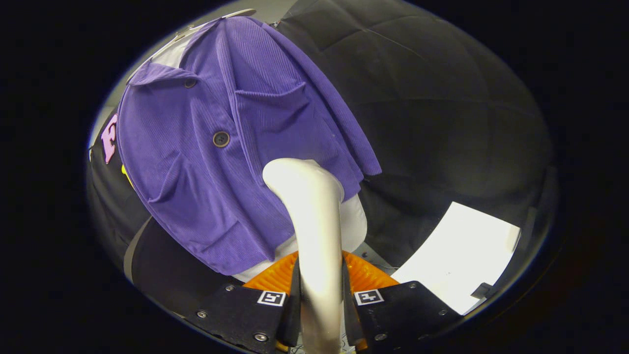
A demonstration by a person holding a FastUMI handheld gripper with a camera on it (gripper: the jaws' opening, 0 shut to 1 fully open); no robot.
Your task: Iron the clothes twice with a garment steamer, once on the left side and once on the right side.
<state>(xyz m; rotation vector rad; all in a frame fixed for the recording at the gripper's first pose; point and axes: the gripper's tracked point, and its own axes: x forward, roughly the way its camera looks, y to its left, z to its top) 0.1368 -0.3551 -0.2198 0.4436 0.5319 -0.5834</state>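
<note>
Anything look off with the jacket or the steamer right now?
Nothing stands out. The purple jacket hangs buttoned, slightly creased near the hem. The gripper is shut on the steamer, whose head sits against the jacket.

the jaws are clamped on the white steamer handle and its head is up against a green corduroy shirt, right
Not quite: the shirt is purple, not green. The gripper view shows the gripper with jaws clamped on the white garment steamer handle, its head up against the purple corduroy buttoned shirt.
</note>
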